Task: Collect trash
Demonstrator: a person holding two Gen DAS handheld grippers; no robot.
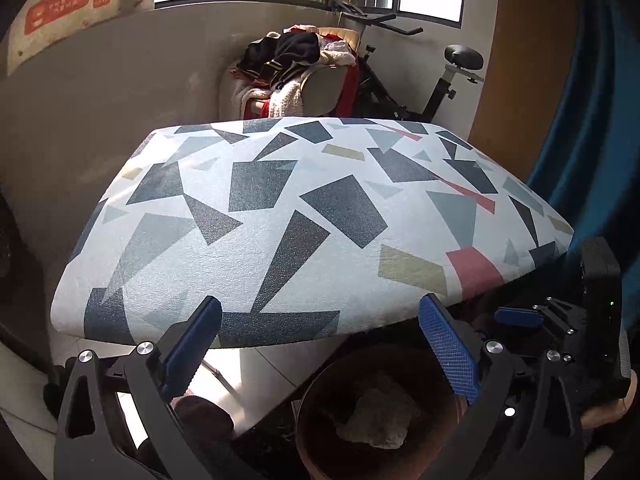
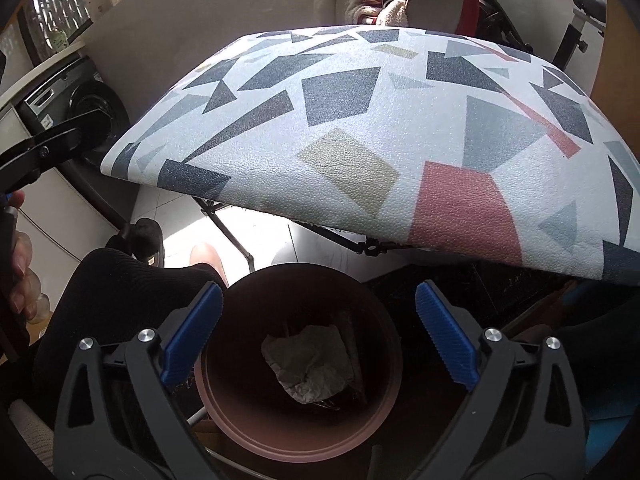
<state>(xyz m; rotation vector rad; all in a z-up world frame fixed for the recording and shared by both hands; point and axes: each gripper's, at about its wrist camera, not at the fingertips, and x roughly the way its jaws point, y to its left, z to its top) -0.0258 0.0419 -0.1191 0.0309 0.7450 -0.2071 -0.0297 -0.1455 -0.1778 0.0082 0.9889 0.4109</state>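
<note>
A round brown bin (image 2: pixel 384 400) stands on the floor below the table's near edge, with a crumpled grey-white paper (image 2: pixel 308 364) lying inside it. My right gripper (image 2: pixel 319 292) hangs open right above the bin's mouth, nothing between its blue pads. In the left wrist view the same bin (image 1: pixel 316 392) and paper (image 1: pixel 376 420) show at the bottom. My left gripper (image 1: pixel 320 308) is open and empty over the table's front edge. The table top (image 1: pixel 280 220) wears a white cover with grey, red and tan shapes and carries nothing.
Beyond the table are a chair piled with clothes (image 1: pixel 304 64) and an exercise bike (image 1: pixel 440 80). A blue curtain (image 1: pixel 592 120) hangs at the right. A washing machine (image 2: pixel 88 108) stands at the left. A person's leg in black (image 2: pixel 120 288) is beside the bin.
</note>
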